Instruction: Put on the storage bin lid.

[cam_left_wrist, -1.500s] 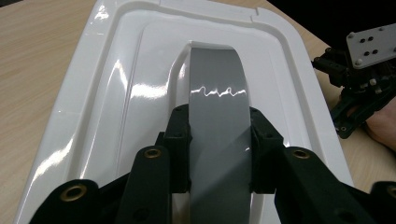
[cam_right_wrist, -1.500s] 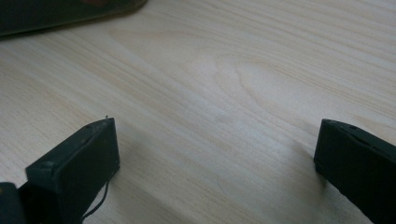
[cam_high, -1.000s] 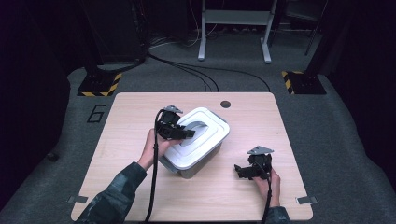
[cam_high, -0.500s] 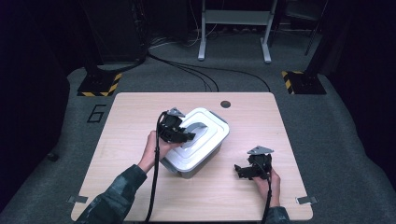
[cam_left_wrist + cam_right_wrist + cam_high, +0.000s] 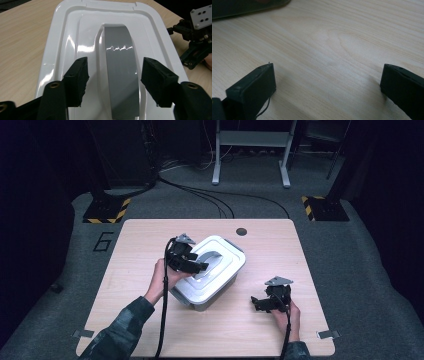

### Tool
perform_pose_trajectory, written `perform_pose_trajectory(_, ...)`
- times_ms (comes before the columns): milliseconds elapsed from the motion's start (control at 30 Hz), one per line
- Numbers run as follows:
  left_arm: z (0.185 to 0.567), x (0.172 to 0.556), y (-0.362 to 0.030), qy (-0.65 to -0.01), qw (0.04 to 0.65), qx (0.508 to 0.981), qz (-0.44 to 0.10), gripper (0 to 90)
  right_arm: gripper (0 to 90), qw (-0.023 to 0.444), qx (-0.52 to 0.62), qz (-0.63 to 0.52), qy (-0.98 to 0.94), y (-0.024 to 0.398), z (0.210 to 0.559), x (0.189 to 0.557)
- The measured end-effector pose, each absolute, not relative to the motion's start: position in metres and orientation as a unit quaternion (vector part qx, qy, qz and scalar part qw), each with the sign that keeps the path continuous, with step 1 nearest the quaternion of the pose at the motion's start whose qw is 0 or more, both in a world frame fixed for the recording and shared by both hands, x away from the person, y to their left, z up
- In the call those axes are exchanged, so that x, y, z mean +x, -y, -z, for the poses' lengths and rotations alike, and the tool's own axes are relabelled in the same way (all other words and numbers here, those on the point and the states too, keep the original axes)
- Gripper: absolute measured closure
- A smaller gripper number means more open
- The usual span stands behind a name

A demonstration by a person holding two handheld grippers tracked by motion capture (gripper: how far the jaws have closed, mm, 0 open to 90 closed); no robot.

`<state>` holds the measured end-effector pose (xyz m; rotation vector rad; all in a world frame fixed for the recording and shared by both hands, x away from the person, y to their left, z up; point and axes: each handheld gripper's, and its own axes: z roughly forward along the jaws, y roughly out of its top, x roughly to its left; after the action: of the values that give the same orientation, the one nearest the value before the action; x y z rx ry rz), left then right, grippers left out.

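The white box sits mid-counter, its grey handle running between the pads of your left gripper, whose jaws have just been opening and stand clear of it. Your right gripper, released, rests on bare wood near right.

From above, the left gripper hangs over the white lid and covers the near end of the grey handle below it, and its own view cuts that handle off at the bottom edge between the parted jaws. The grey box under the lid is in shadow, so its near wall is hard to read. The right gripper's jaws are too small and dark there to judge.
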<state>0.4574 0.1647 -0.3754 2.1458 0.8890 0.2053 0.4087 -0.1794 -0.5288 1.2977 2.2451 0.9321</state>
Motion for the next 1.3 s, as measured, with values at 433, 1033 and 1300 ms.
perform_pose_trajectory(433, 0.358, 0.451, -0.194, -0.36, 0.405, 0.835, -0.102, 15.7, 0.0, 0.192, 0.462, -0.332, -0.799, 0.179, 0.529, 0.409)
perform_pose_trajectory(1033, 0.36, 0.432, -0.266, -0.403, 0.407, 0.806, -0.146, 10.1, 0.0, 0.192, 0.462, -0.332, -0.799, 0.179, 0.529, 0.409)
perform_pose_trajectory(1300, 0.388, 0.421, -0.301, -0.434, 0.396, 0.795, -0.149, 9.3, 0.0, 0.193, 0.462, -0.332, -0.799, 0.179, 0.529, 0.409)
